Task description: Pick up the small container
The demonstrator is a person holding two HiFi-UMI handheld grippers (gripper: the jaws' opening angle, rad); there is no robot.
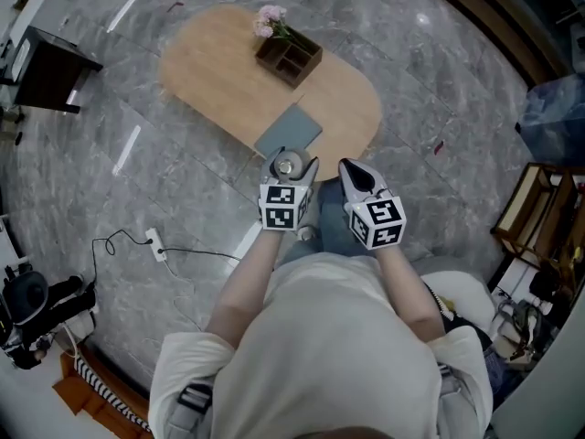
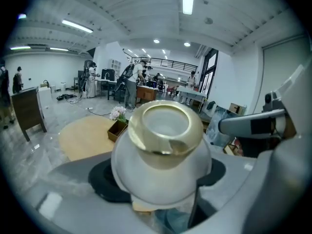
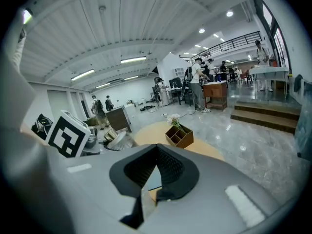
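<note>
The small container is a white rounded pot with a gold rim, and my left gripper is shut on it, holding it in the air just off the near edge of the oval wooden table. Up close in the left gripper view, the container fills the middle between the dark pads of the left gripper. Beside it on the right, my right gripper is shut with nothing in it. Its pads meet in the right gripper view, where the container shows at the left.
A wooden organiser box with pink flowers stands at the table's far side. A grey flat pad lies at its near edge. A power strip with a cable lies on the marble floor to the left. A dark stand is far left and wooden shelves are at the right.
</note>
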